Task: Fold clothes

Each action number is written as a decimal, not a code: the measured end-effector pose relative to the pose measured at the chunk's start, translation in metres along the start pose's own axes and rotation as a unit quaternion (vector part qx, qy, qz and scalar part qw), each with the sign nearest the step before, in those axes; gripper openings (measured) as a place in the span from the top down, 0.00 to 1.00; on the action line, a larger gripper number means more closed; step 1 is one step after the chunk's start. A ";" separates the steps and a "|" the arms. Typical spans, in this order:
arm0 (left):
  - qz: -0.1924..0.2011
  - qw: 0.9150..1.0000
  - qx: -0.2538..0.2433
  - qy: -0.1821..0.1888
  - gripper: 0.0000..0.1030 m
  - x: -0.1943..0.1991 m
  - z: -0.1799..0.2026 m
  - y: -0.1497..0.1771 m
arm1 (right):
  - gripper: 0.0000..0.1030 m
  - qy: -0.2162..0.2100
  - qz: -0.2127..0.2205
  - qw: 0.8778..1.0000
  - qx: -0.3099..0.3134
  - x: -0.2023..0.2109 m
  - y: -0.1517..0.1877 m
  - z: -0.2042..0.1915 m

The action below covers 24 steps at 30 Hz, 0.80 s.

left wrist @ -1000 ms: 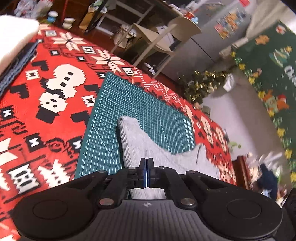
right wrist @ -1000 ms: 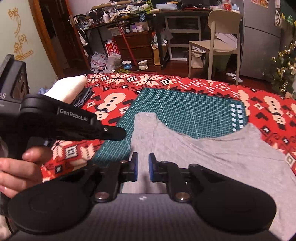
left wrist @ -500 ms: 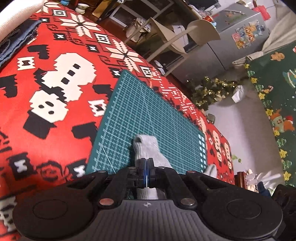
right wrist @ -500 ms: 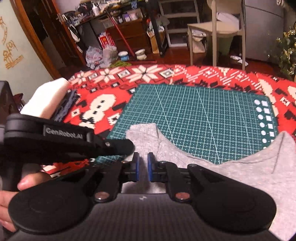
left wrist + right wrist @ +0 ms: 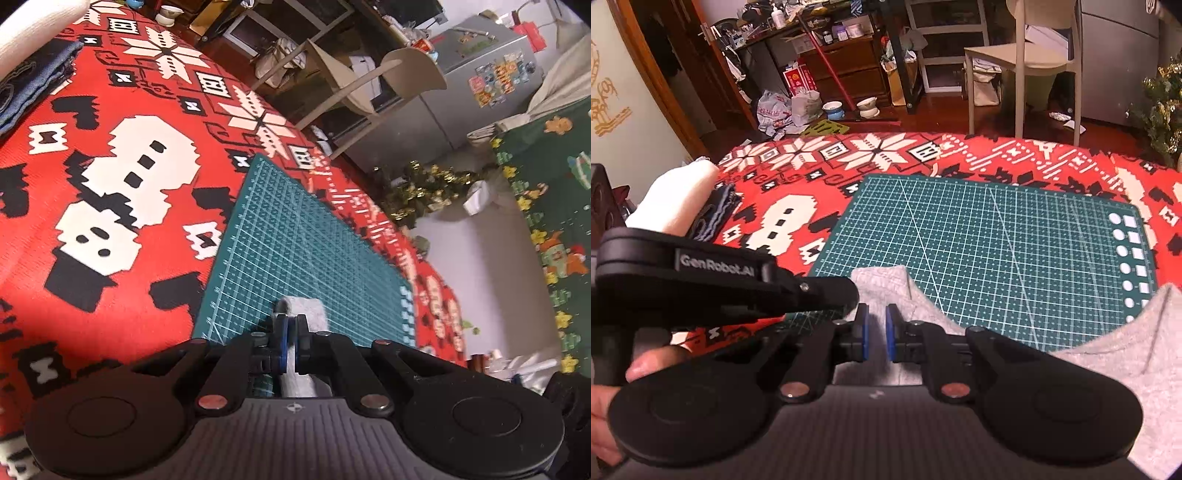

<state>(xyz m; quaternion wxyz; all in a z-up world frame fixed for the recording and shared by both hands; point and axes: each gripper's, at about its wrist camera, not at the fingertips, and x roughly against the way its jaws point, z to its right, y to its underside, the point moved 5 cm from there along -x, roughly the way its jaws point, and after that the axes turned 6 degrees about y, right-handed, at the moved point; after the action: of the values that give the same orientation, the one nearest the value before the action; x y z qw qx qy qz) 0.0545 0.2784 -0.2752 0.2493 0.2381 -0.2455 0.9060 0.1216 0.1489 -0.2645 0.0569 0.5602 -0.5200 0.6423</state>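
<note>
grey knit top (image 5: 1108, 354) lies at 5 o'clock on green mat (image 5: 997, 251). i've got l gripper (image 5: 290, 334) pinched on its strap, r gripper (image 5: 875, 332) nipping fabric alongside. step looks like dragging/straightening; nxt: lay flat, then fold.

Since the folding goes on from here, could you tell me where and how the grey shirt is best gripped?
By its shoulder strap tips, probably. The grey shirt lies flat on the cutting mat, so only edges offer a pinch. The left gripper already clamps one strap; the other peak, on the right, looks best approached low from the near edge.
</note>
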 end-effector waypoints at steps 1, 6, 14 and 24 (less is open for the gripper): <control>-0.004 1.000 -0.003 0.004 0.98 0.003 0.002 0.003 | 0.90 0.000 0.000 1.000 0.003 0.004 0.002 0.000; -0.025 0.999 -0.021 0.003 0.98 0.007 0.009 0.028 | 0.90 0.011 -0.006 0.999 0.031 0.019 0.020 -0.007; -0.045 0.998 -0.035 -0.003 0.98 0.010 0.016 0.050 | 0.90 0.015 -0.012 0.999 0.045 0.041 0.050 -0.009; -0.103 0.992 -0.073 -0.009 0.98 0.015 0.028 0.100 | 0.90 0.011 -0.038 0.999 0.019 0.074 0.097 0.003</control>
<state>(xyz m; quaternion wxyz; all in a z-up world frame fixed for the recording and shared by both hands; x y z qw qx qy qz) -0.0053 0.1918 -0.2783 0.3560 0.2515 -0.2876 0.8528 0.0330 0.0654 -0.2661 0.0761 0.5736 -0.4854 0.6554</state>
